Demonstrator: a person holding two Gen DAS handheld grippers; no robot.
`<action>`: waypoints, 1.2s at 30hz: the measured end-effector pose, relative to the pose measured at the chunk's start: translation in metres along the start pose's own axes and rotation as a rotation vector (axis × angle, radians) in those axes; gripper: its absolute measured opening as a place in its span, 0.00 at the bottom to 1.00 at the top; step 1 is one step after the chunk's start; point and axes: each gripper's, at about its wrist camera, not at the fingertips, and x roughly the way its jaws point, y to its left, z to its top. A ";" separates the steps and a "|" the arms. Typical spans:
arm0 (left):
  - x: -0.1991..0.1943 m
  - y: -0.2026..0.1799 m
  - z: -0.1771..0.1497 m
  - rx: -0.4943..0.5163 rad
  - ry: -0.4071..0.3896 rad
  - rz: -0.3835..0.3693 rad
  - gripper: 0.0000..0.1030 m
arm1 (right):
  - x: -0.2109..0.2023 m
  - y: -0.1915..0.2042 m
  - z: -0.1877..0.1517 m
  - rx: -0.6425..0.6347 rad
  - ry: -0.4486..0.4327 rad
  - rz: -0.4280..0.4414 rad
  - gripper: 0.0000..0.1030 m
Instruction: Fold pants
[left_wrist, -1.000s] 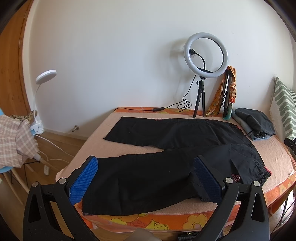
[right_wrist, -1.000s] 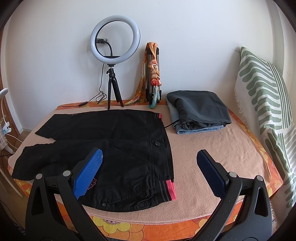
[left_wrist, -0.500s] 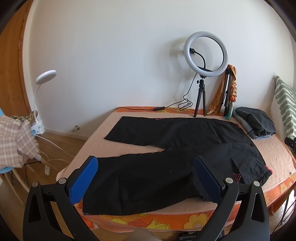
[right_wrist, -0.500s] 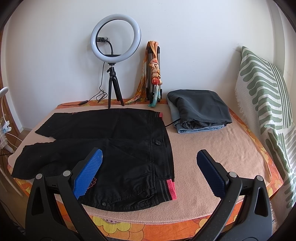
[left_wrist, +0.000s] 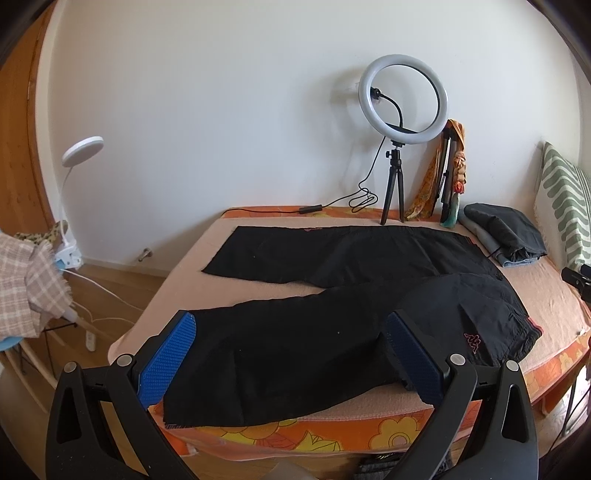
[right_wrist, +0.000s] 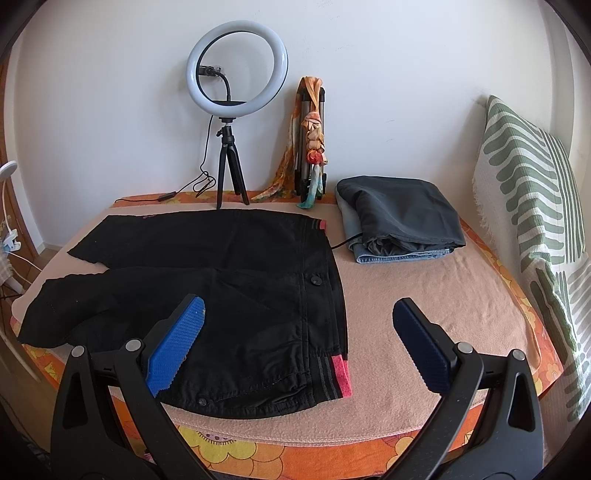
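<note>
Pants (right_wrist: 229, 295) lie on the bed (right_wrist: 424, 295), folded clothes (right_wrist: 402, 218) behind right.

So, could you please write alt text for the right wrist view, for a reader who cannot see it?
Black pants lie spread flat on a bed, with the open right claw over their waistband end, holding nothing. Behind them, a ring light stands by the wall next to folded clothes.

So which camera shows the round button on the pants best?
The right wrist view: the button sits plain and unblocked near the waistband of the pants. In the left wrist view that waist end is far off and dark, so no button can be made out.
</note>
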 end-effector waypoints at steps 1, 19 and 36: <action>0.001 0.003 -0.002 -0.001 -0.004 -0.018 1.00 | 0.002 0.001 -0.002 -0.006 0.007 0.007 1.00; 0.037 0.045 -0.058 0.131 0.219 -0.117 0.57 | 0.048 0.041 -0.077 -0.406 0.214 0.202 1.00; 0.050 0.042 -0.089 0.169 0.354 -0.238 0.42 | 0.082 0.079 -0.104 -0.549 0.335 0.275 0.73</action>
